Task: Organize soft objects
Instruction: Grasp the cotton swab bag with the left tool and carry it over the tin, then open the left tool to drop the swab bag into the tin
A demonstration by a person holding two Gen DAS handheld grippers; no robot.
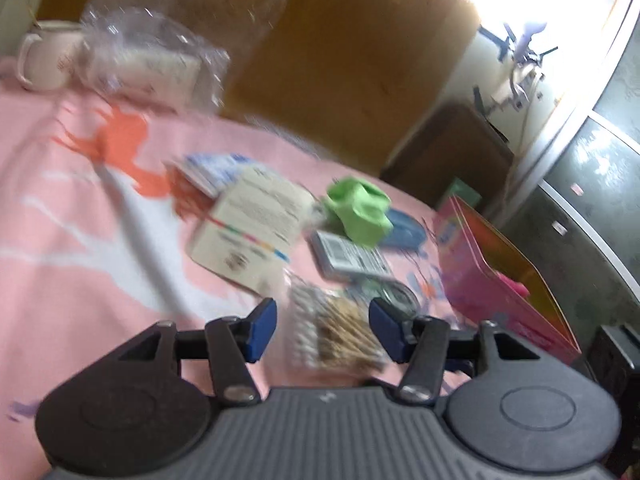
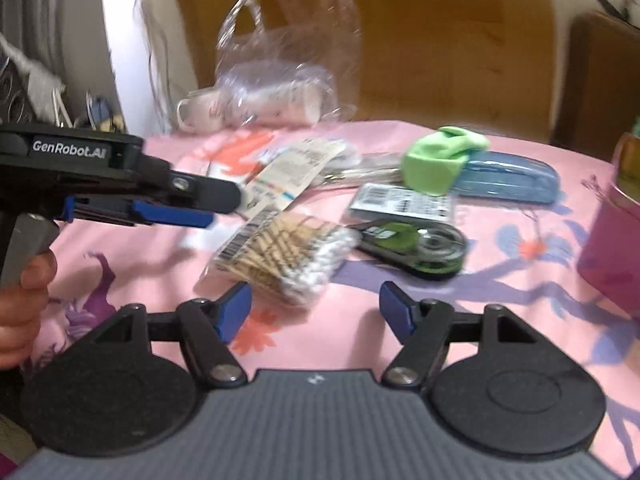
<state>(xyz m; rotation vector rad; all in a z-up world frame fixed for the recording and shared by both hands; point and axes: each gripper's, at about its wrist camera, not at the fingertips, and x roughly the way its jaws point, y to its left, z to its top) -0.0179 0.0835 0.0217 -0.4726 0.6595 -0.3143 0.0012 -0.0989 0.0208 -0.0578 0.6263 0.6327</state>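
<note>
Both my grippers are over the pink cloth (image 2: 400, 320) w/ nothing in them — I'd say this is the approach step, picking which soft thing to go for. My landmark is the cotton-swab pack (image 2: 280, 256): it lies just ahead of the right gripper (image 2: 316, 306), whose jaws stand apart, clear of the pack, pads bare. My left gripper (image 1: 322, 326) hangs above the same pack, jaws partly parted, nothing pinched (views are blurred, so I can't tell how close the pads are to the wrapper).

The likeliest soft target, the green cloth wad (image 2: 440, 158), sits beyond the swab pack, resting against the blue case (image 2: 512, 182). Between wad and pack lie a barcoded packet (image 2: 400, 200) and a green-and-black tape dispenser (image 2: 412, 246). Farther back from the pack is a clear plastic bag (image 2: 280, 80) beside a mug (image 2: 196, 110). Off to the pack's right stands the pink box (image 1: 500, 264), open — prob. where soft stuff goes, though I can't be sure.

Next move needs one gripper carried past the pack & over the flat packets, then closed on a fold of the wad w/o dragging the case.
</note>
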